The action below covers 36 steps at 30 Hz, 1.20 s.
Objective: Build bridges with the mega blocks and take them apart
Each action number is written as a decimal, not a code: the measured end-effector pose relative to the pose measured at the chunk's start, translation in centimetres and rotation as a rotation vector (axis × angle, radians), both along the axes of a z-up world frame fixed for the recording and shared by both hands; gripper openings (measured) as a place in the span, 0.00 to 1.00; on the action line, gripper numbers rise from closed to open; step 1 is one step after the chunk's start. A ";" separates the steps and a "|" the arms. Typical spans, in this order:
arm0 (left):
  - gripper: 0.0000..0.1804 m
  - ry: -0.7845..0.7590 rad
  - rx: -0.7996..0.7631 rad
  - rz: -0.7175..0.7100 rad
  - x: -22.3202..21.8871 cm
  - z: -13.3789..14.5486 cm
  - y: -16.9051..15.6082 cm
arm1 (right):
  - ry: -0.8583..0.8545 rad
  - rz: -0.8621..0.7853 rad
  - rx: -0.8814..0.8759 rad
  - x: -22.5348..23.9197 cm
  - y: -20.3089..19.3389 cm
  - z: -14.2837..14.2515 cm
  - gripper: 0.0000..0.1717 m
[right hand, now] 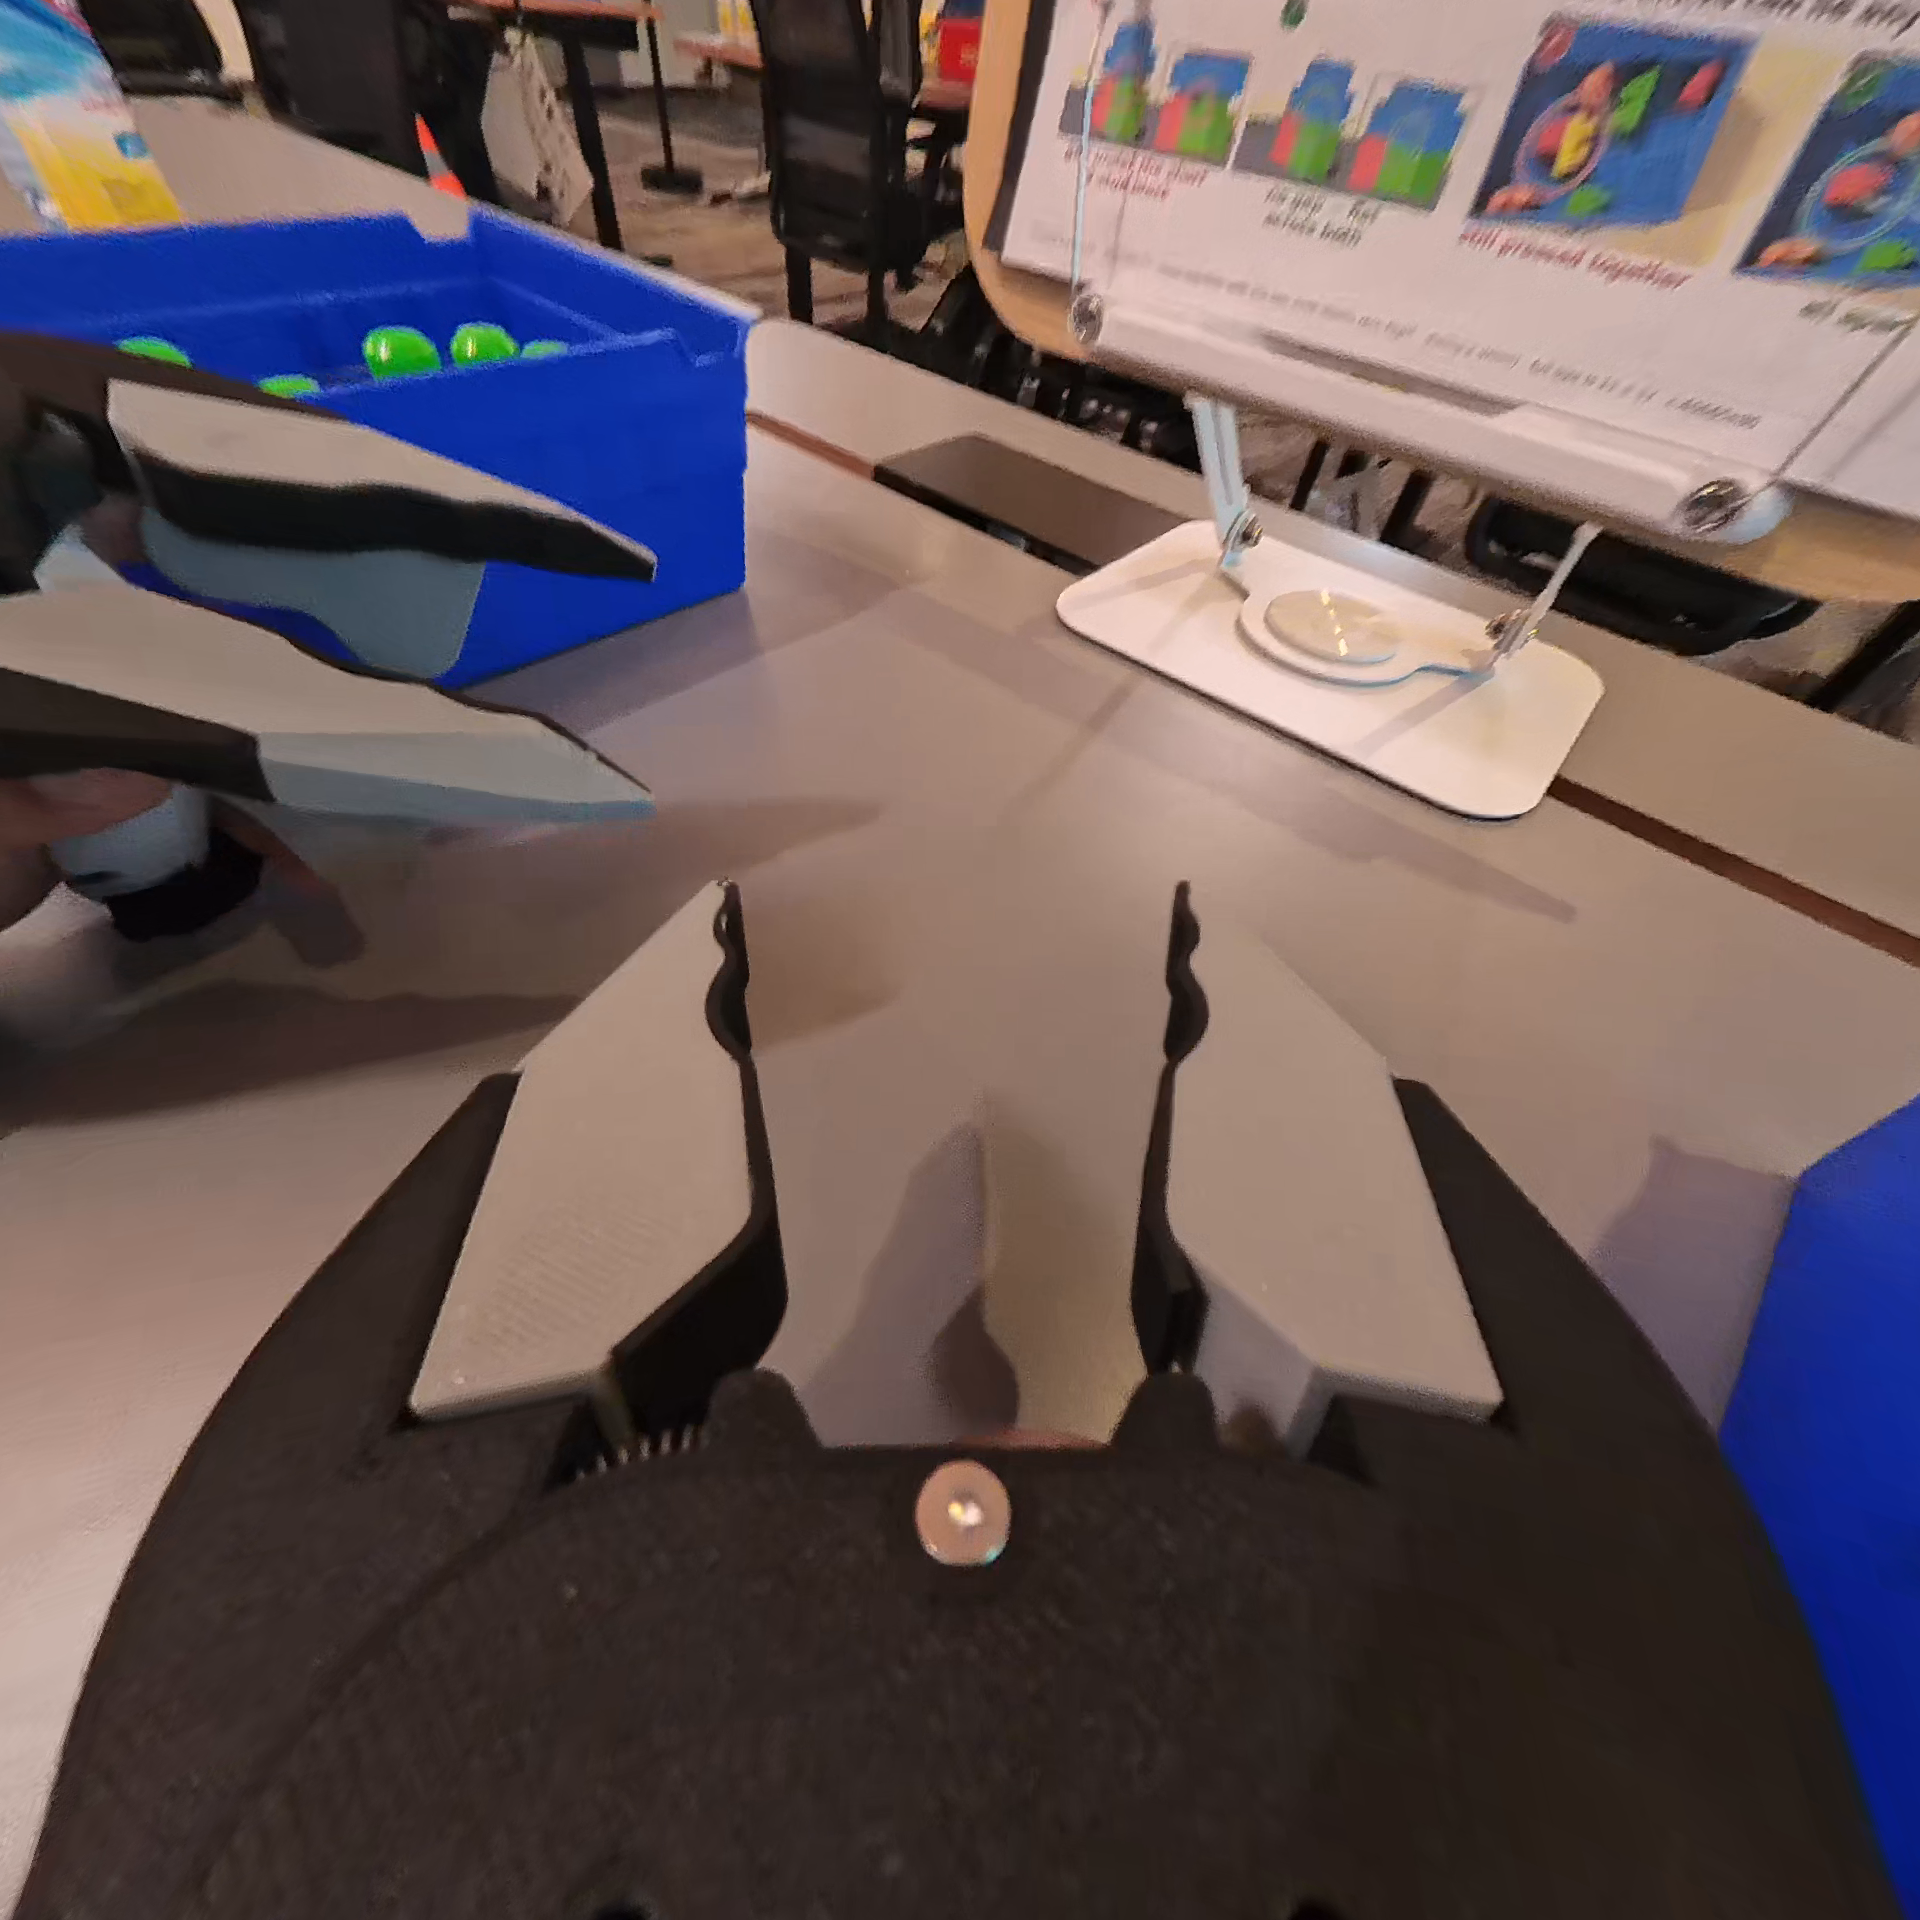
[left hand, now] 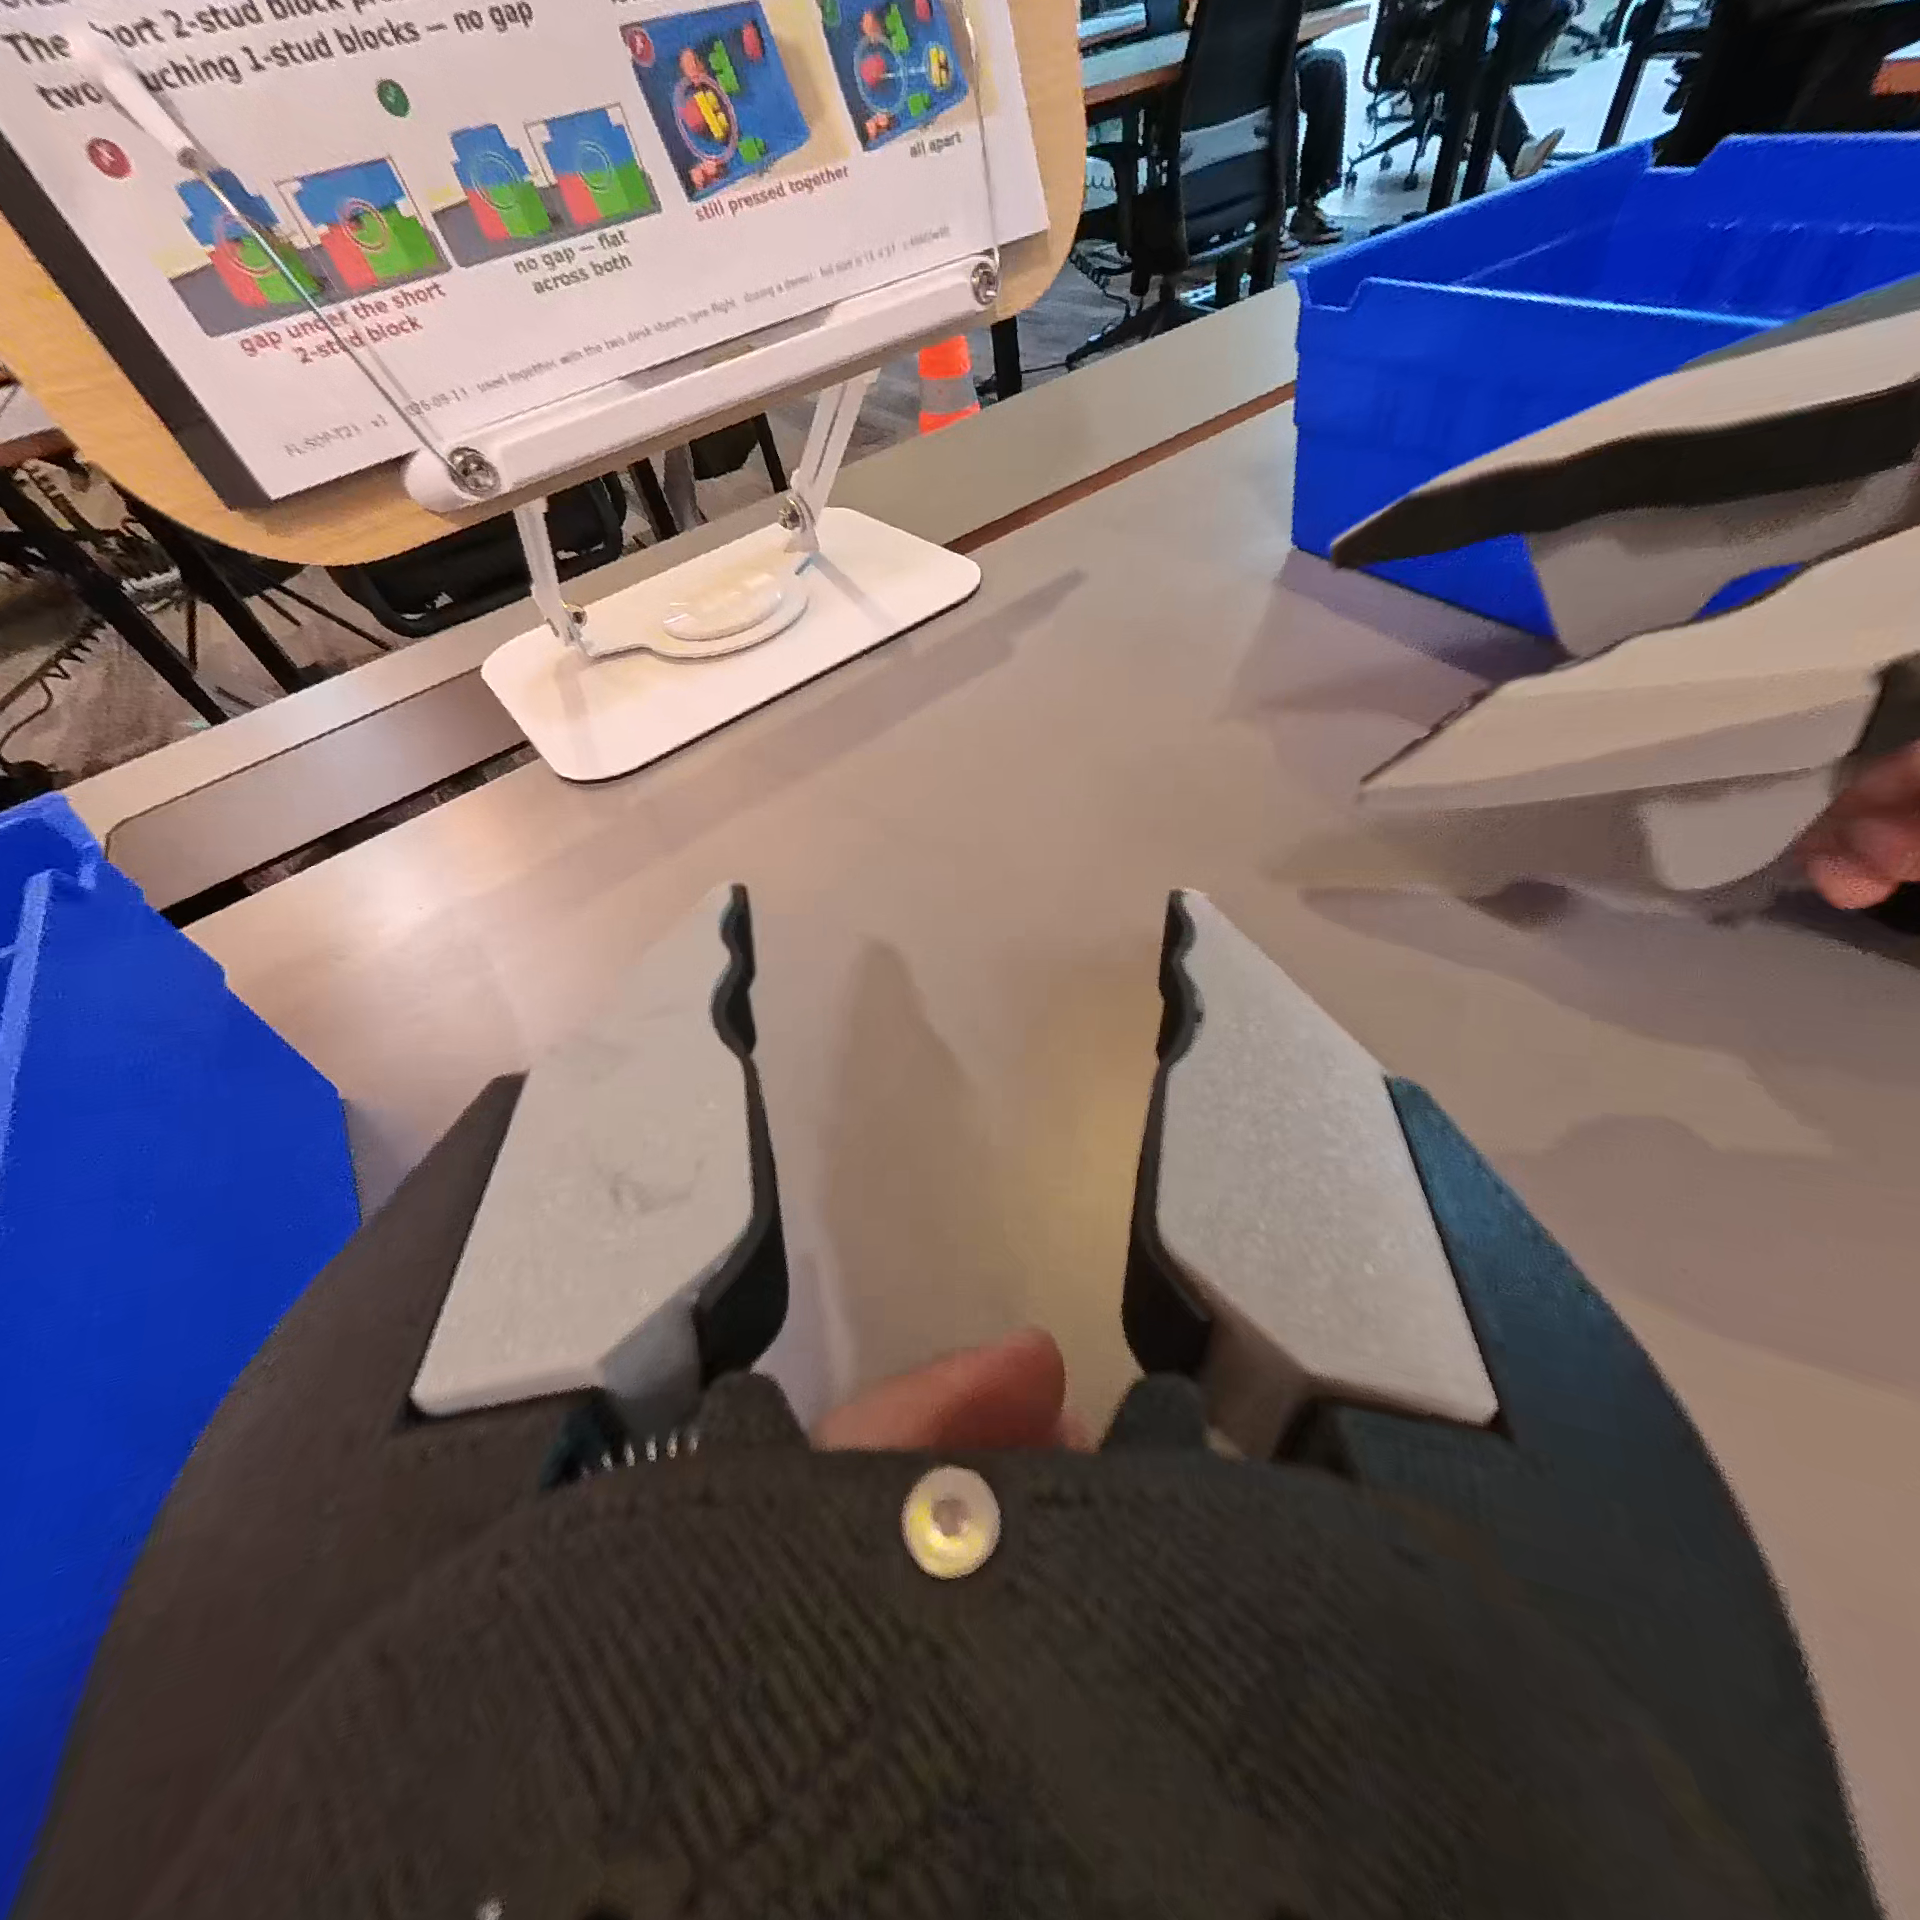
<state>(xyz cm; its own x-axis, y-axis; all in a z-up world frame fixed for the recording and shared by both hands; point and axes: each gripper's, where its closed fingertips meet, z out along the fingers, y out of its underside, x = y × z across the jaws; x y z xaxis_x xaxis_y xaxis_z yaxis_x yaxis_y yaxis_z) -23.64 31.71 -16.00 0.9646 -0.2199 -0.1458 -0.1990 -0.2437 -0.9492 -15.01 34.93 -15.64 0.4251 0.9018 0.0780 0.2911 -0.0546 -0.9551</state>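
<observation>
My left gripper (left hand: 956, 914) is open over the bare grey table (left hand: 1039, 727), with nothing between its fingers. My right gripper (right hand: 951, 909) is open too and holds nothing. Each shows in the other's view: the right gripper (left hand: 1351, 675) comes in from the right, the left gripper (right hand: 649, 681) from the left, both with their fingers apart. Several green blocks (right hand: 436, 348) lie in a blue bin (right hand: 582, 436) at the far left of the right wrist view. No block lies on the table between the grippers.
A white stand (left hand: 727, 644) at the table's far edge holds an instruction sheet (left hand: 499, 208). A second blue bin (left hand: 1507, 343) stands at the far right, and another bin wall (left hand: 135, 1195) is close on the left. A blue bin edge (right hand: 1829, 1455) is close on the right. Chairs and desks stand behind.
</observation>
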 end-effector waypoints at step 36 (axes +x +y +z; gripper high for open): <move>0.38 -0.237 0.013 -0.234 3.2 1.0 -1.6 | -0.086 0.070 -0.105 -0.7 -1.5 -2.9 0.49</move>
